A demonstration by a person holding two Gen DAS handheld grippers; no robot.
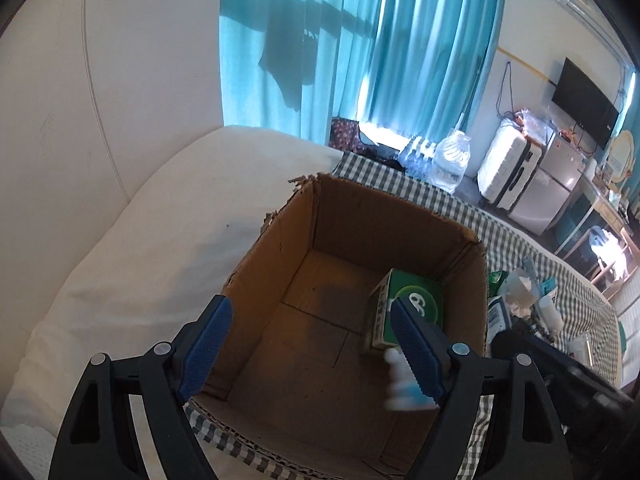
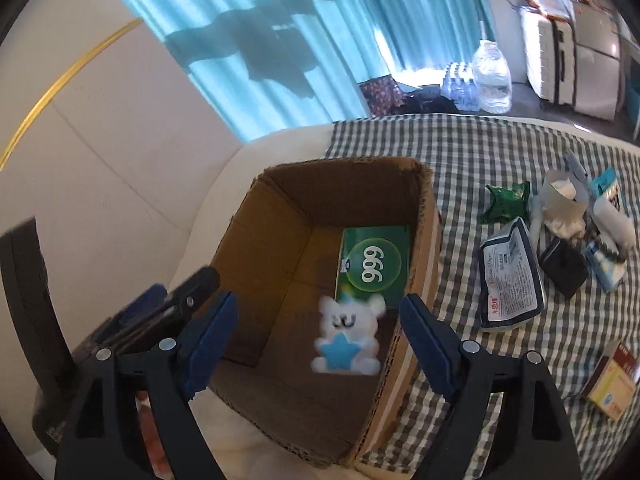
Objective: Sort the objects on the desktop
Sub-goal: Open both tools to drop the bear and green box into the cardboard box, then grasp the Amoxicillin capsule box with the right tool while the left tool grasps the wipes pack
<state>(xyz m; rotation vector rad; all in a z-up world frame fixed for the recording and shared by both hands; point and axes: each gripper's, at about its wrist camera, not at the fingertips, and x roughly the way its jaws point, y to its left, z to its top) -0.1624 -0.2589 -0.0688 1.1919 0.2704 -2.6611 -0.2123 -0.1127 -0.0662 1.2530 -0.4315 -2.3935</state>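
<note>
An open cardboard box [image 1: 280, 236] [image 2: 256, 240] stands on the bed. A green carton marked 999 [image 1: 416, 292] [image 2: 374, 264] lies on its floor against the right wall. A small white bear toy with a blue star [image 2: 347, 338] shows blurred in mid-air inside the box. It sits between the spread fingers of my right gripper [image 2: 319, 300] and touches neither pad. In the left wrist view the toy [image 1: 402, 380] appears beside the right finger. My left gripper [image 1: 310, 306] hangs open over the box's near left side with nothing in it.
A white pillow [image 1: 160, 220] lies left of the box. On the checked cloth [image 2: 460, 152] to the right are a green wrapper [image 2: 506, 202], a wipes packet [image 2: 512, 280], a black case [image 2: 564, 266], crumpled paper and a small carton [image 2: 612, 380]. Water bottles [image 2: 492, 80] stand on the floor beyond.
</note>
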